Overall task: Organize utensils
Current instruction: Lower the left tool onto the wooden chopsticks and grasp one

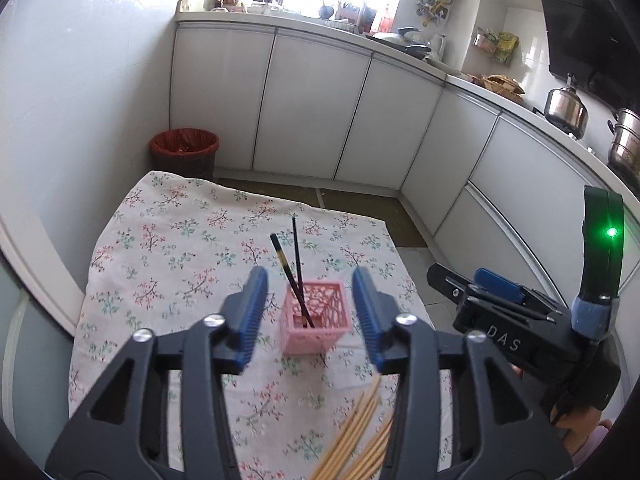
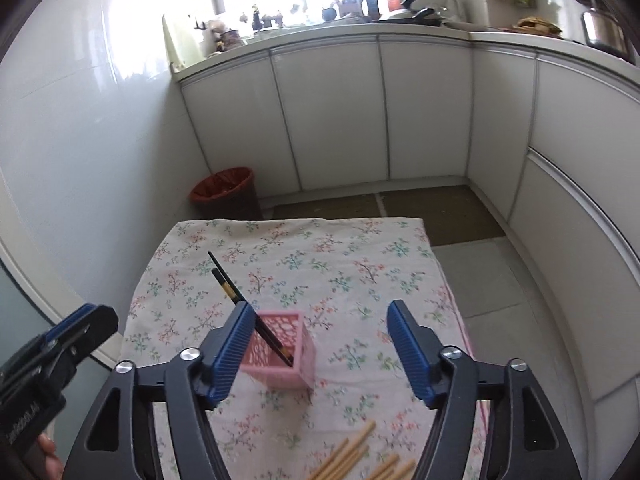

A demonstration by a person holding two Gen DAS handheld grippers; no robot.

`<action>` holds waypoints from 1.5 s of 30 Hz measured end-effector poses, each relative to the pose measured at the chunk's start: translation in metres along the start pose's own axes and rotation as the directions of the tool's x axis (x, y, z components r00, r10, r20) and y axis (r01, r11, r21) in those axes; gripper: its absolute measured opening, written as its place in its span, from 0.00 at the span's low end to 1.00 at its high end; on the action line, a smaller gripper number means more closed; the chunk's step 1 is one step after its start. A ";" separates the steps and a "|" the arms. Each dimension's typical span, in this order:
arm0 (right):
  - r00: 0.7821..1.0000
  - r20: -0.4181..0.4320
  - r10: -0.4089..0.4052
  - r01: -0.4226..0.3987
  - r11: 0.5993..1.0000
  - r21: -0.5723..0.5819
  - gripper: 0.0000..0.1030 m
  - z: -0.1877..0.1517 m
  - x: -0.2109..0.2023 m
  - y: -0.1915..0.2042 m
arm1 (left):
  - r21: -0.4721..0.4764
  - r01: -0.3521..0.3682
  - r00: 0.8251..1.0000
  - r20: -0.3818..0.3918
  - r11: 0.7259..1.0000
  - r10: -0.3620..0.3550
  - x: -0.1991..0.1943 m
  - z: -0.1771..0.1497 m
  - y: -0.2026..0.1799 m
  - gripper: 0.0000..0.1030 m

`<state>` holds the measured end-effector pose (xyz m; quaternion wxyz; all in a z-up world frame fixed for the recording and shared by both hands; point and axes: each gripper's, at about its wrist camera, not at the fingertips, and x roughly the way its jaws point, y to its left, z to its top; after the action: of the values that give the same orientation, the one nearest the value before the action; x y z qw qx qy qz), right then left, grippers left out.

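Observation:
A pink lattice holder (image 1: 316, 318) stands on the floral tablecloth (image 1: 180, 248) with two dark chopsticks (image 1: 290, 270) leaning up and to the left out of it. Several bamboo chopsticks (image 1: 362, 428) lie loose on the cloth near me. My left gripper (image 1: 310, 314) is open and empty, hovering above and in front of the holder. The holder (image 2: 280, 354), dark chopsticks (image 2: 236, 298) and bamboo chopsticks (image 2: 352, 456) also show in the right wrist view. My right gripper (image 2: 320, 352) is open and empty, over the holder's right side. The right gripper also shows in the left wrist view (image 1: 480, 292).
The table's far edge (image 2: 300, 222) drops to the kitchen floor. A red-lined bin (image 1: 185, 152) stands beyond the far left corner. White cabinets (image 1: 320, 112) run along the back and right, with pots (image 1: 566, 108) on the counter.

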<state>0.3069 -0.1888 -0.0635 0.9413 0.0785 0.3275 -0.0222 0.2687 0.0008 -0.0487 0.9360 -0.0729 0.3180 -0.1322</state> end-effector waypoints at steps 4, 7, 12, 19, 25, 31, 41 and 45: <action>0.999 0.012 -0.030 0.030 0.999 0.031 0.86 -0.016 -0.022 -0.010 | -0.008 -0.005 1.000 0.014 1.000 0.005 -0.019 -0.015 -0.007 0.70; 0.996 0.005 -0.091 0.091 0.995 0.035 0.90 -0.038 -0.037 -0.020 | 0.007 -0.011 1.000 0.007 1.000 0.011 -0.028 -0.029 -0.012 0.83; 0.988 -0.088 -0.129 0.140 0.980 0.140 0.91 -0.106 -0.056 -0.064 | 0.083 -0.015 0.991 -0.134 0.996 0.026 -0.013 -0.060 -0.022 0.94; 0.954 -0.294 -0.061 0.155 0.939 0.308 0.91 -0.213 -0.062 -0.128 | 0.214 0.015 0.908 -0.413 0.977 0.076 0.044 -0.109 -0.044 0.94; 0.941 -0.335 -0.050 0.164 0.933 0.321 0.91 -0.239 -0.058 -0.145 | 0.275 0.000 0.858 -0.494 0.961 0.142 0.081 -0.132 -0.064 0.94; 0.934 -0.357 0.030 0.109 0.925 0.365 0.91 -0.240 -0.049 -0.149 | 0.244 -0.031 0.816 -0.554 0.969 0.166 0.125 -0.133 -0.073 0.94; 0.926 -0.365 0.098 0.071 0.904 0.421 0.91 -0.240 -0.046 -0.158 | 0.240 -0.094 0.743 -0.629 0.966 0.228 0.184 -0.133 -0.085 0.44; 0.924 -0.365 0.112 0.057 0.904 0.424 0.91 -0.239 -0.045 -0.158 | 0.282 -0.101 0.738 -0.622 0.954 0.262 0.193 -0.139 -0.088 0.38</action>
<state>0.1101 -0.3067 -0.2417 0.8197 0.2901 0.4897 -0.0641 0.3126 -0.1470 -0.2502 0.7764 0.1179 0.6121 -0.0927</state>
